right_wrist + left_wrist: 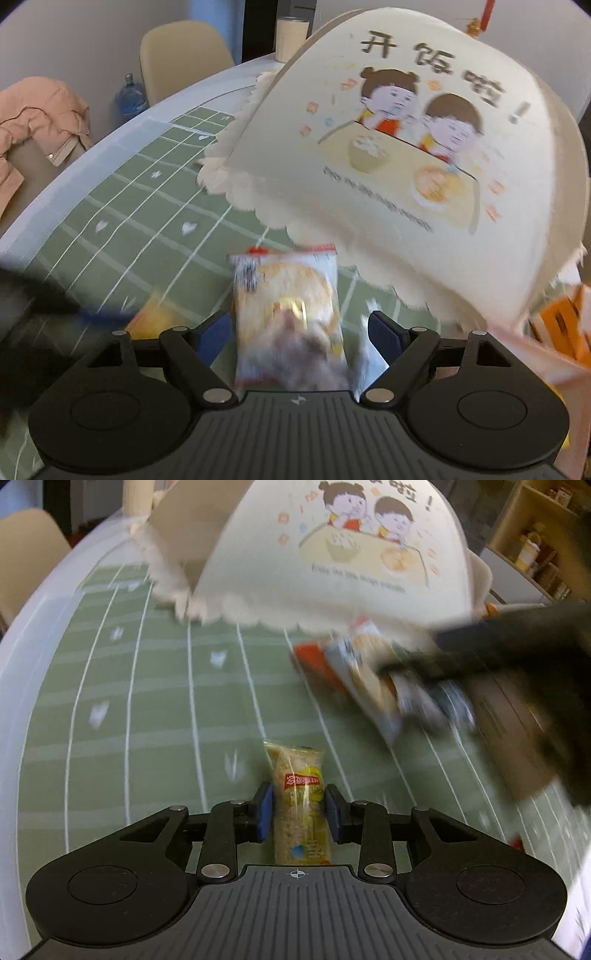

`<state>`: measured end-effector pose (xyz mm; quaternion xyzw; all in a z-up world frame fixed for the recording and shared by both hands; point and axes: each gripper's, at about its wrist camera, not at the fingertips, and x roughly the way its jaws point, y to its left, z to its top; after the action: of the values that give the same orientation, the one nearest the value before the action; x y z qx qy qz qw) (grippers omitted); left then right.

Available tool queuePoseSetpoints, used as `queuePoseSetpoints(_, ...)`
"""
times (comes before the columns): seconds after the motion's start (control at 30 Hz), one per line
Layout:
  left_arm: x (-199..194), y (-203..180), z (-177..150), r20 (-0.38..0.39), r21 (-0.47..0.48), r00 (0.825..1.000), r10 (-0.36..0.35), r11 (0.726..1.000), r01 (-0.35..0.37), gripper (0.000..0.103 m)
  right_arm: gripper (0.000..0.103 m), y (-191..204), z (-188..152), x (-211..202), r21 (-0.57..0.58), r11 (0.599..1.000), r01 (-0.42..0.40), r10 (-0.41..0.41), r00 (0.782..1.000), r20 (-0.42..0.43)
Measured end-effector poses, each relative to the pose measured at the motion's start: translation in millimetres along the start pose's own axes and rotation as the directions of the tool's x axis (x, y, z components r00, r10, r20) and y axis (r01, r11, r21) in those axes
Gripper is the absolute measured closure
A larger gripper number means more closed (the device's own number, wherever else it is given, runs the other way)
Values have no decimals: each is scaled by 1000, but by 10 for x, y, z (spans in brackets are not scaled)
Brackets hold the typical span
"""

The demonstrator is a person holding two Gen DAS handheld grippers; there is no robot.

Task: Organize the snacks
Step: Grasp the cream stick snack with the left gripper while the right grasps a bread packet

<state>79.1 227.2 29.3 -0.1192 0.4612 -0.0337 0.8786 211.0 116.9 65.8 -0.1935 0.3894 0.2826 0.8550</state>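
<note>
Snack stock, two items, both lying on the green checked surface (147, 701) near the printed dome food cover (332, 554).

Item one: narrow rice-cracker packet (299, 805), yellow with a red label. It lies directly between the jaws of the left gripper (299, 812), its long axis running along the pointing line, away from the camera. The blue pads (265, 814) flank its two long sides at mid-length, close in; whether they already press the wrapper cannot be told.

Item two: broad cracker packet (286, 314), red-edged, blurred. It sits between the jaws of the right gripper (299, 332), which stand wide and released, with clear gaps on both sides. Its long axis likewise runs away from the camera.

Judgement: each hand is nearest its own packet; closing is what remains.

View differences: the left wrist view shows the right gripper above item two, seen from the side; the right wrist view alone shows a beige chair (181, 59) and a pink jacket (40, 114) beyond the surface.
</note>
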Motion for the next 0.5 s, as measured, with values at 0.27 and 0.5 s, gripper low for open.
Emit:
queuePoseSetpoints(0.27, -296, 94, -384, -22, -90, 998, -52, 995, 49, 69, 24, -351, 514, 780, 343, 938, -46, 98, 986, -136)
queuePoseSetpoints(0.5, -419, 265, -488, -10, -163, 998, -54, 985, 52, 69, 63, -31, 63, 363, 260, 946, -191, 244, 951, -190)
